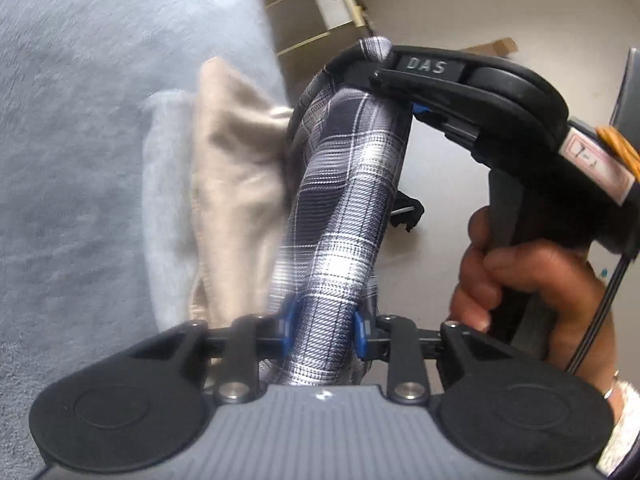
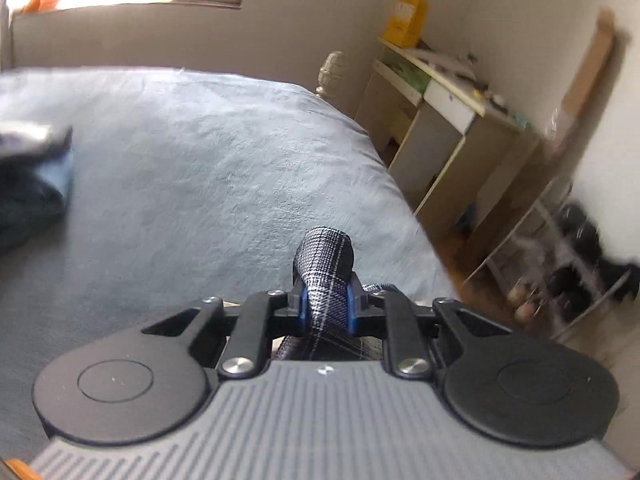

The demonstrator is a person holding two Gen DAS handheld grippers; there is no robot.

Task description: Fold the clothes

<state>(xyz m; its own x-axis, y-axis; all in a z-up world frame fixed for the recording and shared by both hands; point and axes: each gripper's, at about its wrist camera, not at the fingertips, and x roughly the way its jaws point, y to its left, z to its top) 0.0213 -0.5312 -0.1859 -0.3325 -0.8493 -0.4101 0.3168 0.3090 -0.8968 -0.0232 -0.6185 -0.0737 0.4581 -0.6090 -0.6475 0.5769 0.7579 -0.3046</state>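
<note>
While both clamp plaid garment [image 1: 344, 208], right gripper [image 1: 362, 62] reads "DAS"; left gripper [image 1: 326, 320].

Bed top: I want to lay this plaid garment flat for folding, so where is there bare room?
The widest bare patch of the blue bedspread lies between the dark folded pile and the bed's edge toward the desk. Near the beige garment it is crowded. Both claws, left and right, grip the plaid garment.
</note>
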